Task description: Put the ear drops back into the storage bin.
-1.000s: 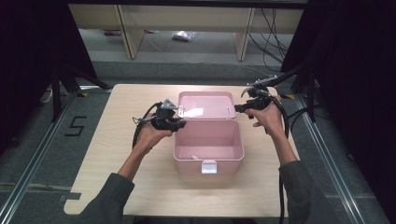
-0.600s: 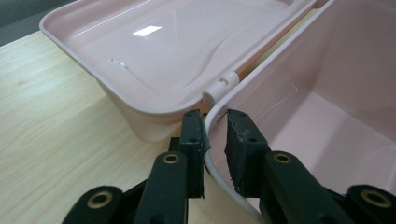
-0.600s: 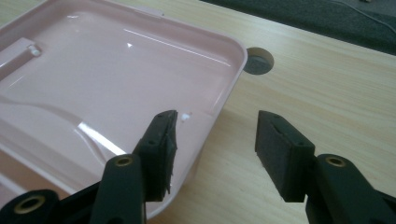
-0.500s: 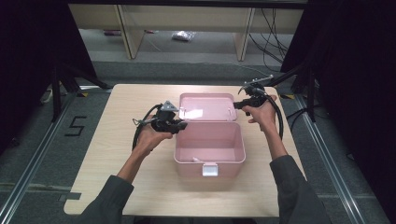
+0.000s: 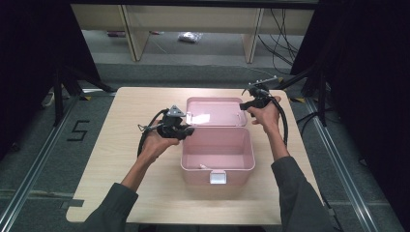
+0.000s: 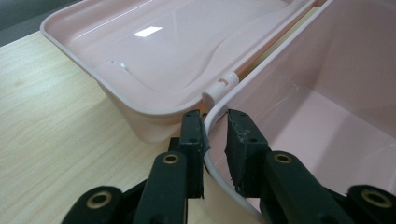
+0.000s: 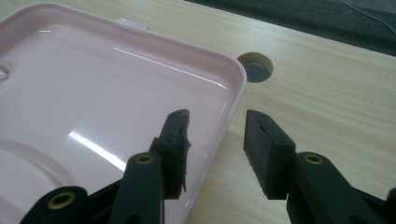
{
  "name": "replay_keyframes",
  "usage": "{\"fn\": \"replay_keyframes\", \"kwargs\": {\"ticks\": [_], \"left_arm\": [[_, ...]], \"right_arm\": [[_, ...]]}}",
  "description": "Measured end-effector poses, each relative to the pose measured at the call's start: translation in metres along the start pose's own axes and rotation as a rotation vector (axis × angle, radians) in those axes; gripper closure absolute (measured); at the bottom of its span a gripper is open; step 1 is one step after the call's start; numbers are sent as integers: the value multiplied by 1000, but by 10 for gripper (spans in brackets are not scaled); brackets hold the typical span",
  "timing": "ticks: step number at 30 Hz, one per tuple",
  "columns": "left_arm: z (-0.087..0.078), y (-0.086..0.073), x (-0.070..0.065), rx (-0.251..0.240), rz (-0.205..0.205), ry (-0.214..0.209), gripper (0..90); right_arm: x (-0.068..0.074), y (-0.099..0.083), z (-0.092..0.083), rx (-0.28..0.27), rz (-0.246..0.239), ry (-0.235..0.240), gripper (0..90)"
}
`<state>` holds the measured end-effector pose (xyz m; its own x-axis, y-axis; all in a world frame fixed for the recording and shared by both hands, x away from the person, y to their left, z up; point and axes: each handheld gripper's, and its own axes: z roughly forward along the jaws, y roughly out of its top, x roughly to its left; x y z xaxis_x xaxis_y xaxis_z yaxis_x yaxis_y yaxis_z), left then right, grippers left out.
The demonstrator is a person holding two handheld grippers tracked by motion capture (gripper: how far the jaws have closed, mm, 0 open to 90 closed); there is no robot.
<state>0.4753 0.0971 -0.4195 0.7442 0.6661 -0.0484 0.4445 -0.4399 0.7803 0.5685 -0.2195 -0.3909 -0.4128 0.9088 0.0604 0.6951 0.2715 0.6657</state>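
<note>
From above, the open pink box [image 5: 217, 150] sits mid-table, its lid [image 5: 215, 111] folded back flat behind it. Along the left gripper [image 6: 215, 135], the jaws clamp the box's thin near wall. Along the right gripper [image 7: 217, 140], the jaws have just been closing, straddling the lid's rim without touching. The plastic looks light, stiff and slick; rims seem the best grip.

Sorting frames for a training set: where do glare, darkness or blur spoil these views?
High view: bright glare patch on the open lid, dark surroundings. Left gripper view: white highlight on the lid, jaw bases blurred. Right gripper view: streak glare on the lid, nearest jaw parts soft; table sharp.
</note>
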Motion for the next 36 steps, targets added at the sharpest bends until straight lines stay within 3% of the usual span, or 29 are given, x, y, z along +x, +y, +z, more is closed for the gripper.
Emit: {"fn": "replay_keyframes", "kwargs": {"ticks": [5, 6, 8, 9, 11, 12, 13, 14, 16, 17, 19, 20, 21, 22, 25, 28, 30, 33, 36], "left_arm": [[0, 0, 0, -3, -2, -3, 763], [0, 0, 0, -2, 0, -2, 763], [0, 0, 0, -2, 0, -1, 763], [0, 0, 0, -2, 1, -2, 763], [0, 0, 0, -2, 6, 3, 763], [0, 0, 0, -1, 15, 5, 763], [0, 0, 0, -2, 16, 5, 762], [0, 0, 0, -2, 12, 2, 762], [1, 0, 0, -5, 6, 0, 763], [0, 0, 0, -5, 7, 0, 762], [1, 0, 0, -6, 6, -1, 762], [1, 0, 0, -6, 6, 0, 762], [0, 0, 0, -6, 7, 0, 762], [1, 0, 0, -6, 6, -1, 762], [1, 0, 0, -7, 7, -1, 762], [0, 0, 0, -6, 8, 0, 762], [0, 0, 0, -5, 11, 1, 762], [0, 0, 0, -5, 11, 1, 762], [0, 0, 0, -5, 16, 7, 762]], "right_arm": [[-1, 1, 9, -3, 7, -1, 642], [3, 1, 10, 9, 66, -17, 648], [-1, 1, 12, 11, 30, -11, 652], [-2, 0, 16, -14, 39, -23, 655], [-4, 1, 16, 9, 31, -15, 657], [-3, 0, 18, 1, 50, -10, 661], [-5, 0, 20, -13, 19, -19, 663], [-2, 0, 19, 13, 55, -9, 664], [-5, 1, 22, 3, 11, -15, 670], [-3, 1, 22, 9, 41, -18, 674], [-3, 1, 24, 7, 24, -32, 676], [0, 2, 23, 23, 53, -32, 679], [-2, 3, 25, 11, 17, -56, 684], [0, 4, 24, 21, 32, -60, 685], [1, 7, 26, 19, 6, -84, 691], [7, 10, 26, 40, 30, -95, 692], [7, 12, 26, 37, 3, -110, 697], [9, 11, 28, 50, 31, -113, 697], [5, 10, 30, 53, 22, -113, 697]]}}
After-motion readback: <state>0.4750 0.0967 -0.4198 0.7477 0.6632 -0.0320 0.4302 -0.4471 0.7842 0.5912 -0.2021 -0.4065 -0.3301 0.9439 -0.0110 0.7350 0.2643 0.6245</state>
